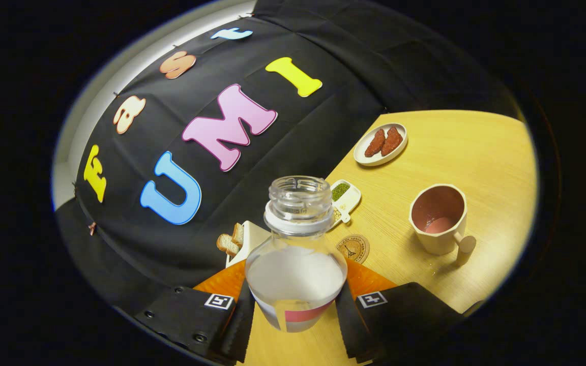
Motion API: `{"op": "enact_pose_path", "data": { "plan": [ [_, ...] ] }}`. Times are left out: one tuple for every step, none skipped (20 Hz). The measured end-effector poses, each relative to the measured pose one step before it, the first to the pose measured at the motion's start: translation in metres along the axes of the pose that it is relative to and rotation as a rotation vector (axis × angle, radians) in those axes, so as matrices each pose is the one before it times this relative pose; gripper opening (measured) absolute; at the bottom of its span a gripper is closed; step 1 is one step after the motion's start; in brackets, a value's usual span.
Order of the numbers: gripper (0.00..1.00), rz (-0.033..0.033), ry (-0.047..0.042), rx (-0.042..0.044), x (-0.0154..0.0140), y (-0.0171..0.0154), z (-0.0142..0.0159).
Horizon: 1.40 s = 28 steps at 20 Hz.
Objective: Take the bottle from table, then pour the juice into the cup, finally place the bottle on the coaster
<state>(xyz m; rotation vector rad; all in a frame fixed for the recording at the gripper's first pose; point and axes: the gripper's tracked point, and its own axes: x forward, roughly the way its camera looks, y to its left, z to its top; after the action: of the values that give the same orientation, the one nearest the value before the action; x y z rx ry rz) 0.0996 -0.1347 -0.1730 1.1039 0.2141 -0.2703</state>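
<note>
Both jaws were clamped on the clear glass bottle [295, 254], one finger pressed flat against each side of its lower body, so the gripper [295, 315] was holding it low in the middle of the frame. Bottle had no cap, its open mouth pointed up toward the centre of the picture, and there was just a thin bit of pinkish juice sitting at the bottom near the fingers. Whole view was tilted, btw.

Biggest thing after that was the wooden table [456, 152], light yellowish grain, filling the right side and running down between the fingers. At right centre sat the cream cup [439, 218] with a pink inside and a stubby wooden handle, and some pink juice was already pooled in it. Well apart from the bottle.

Upper right of the bottle was an oval white plate [380, 145] with two reddish-brown pieces of food on it. Just left of the bottle's shoulder, a white dish [244, 241] had a couple of toast slices [231, 240] leaning on it. Right beside the bottle neck was a small white tray [346, 199] with green stuff in it. Smallest was the round cork coaster [354, 248], tucked just right of the bottle between it and the cup, nothing standing on it.
</note>
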Motion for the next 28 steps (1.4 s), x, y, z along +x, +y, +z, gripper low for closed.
{"op": "enact_pose_path", "data": {
  "plan": [
    [0.73, 0.00117, 0.0138, 0.04805, 0.00192, -0.00506, -0.0002],
    [0.73, 0.0077, 0.01933, 0.04522, 0.00134, -0.00273, -0.0021],
    [0.73, 0.00401, 0.02018, 0.03246, 0.00053, -0.00456, -0.00154],
    [0.73, -0.00167, 0.01835, 0.02284, 0.00025, -0.00743, -0.00096],
    [0.73, -0.00146, 0.01456, 0.02322, -0.00037, -0.0055, 0.00007],
    [0.73, -0.00009, 0.01556, 0.02454, 0.00059, -0.00378, -0.0005],
    [0.73, -0.00332, 0.01336, 0.02344, 0.00088, -0.0015, 0.00057],
    [0.73, -0.00351, 0.00844, 0.02546, -0.0006, -0.00098, 0.00106],
    [0.73, -0.00177, 0.00536, 0.03046, 0.00132, -0.00048, 0.00147],
    [0.73, -0.00296, 0.0026, 0.03431, 0.00199, -0.00032, 0.00136],
    [0.73, -0.00295, -0.00009, 0.03781, 0.00275, 0.00013, 0.00197],
    [0.73, -0.00414, 0.00002, 0.03726, 0.00242, -0.00088, 0.00122],
    [0.73, -0.00532, 0.00251, 0.03531, 0.00244, -0.00072, 0.0011],
    [0.73, -0.00537, 0.00128, 0.03258, 0.00134, -0.00067, 0.00095],
    [0.73, -0.00717, 0.00228, 0.03038, 0.0025, -0.00132, 0.00179],
    [0.73, -0.00646, -0.0022, 0.02691, -0.00029, -0.00096, 0.00236],
    [0.73, -0.00528, -0.00007, 0.02435, 0.00273, -0.0016, 0.0021],
    [0.73, -0.00597, 0.00011, 0.02545, 0.00001, -0.0021, 0.00227],
    [0.73, -0.00497, -0.00103, 0.02329, 0.00173, -0.00209, 0.0039],
    [0.73, -0.0062, -0.00318, 0.02541, 0.00127, -0.00176, 0.00339],
    [0.73, -0.0045, -0.00278, 0.0271, 0.00239, -0.00143, 0.00369],
    [0.73, -0.00819, -0.00035, 0.0277, 0.00037, -0.00217, 0.00406],
    [0.73, -0.00705, 0.00227, 0.02266, 0.00219, -0.00138, 0.00263],
    [0.73, -0.00474, 0.00161, 0.0201, 0.00095, 0.00037, 0.00222],
    [0.73, -0.00104, 0.00069, 0.02213, 0.00118, 0.00029, 0.00164],
    [0.73, -0.00037, 0.00258, 0.02405, 0.00053, 0.00143, 0.00318],
    [0.73, -0.00585, 0.00578, 0.0224, -0.00007, 0.00059, 0.00111],
    [0.73, -0.00604, 0.00598, 0.01767, 0.00015, -0.0003, -0.00022]
  ]
}}
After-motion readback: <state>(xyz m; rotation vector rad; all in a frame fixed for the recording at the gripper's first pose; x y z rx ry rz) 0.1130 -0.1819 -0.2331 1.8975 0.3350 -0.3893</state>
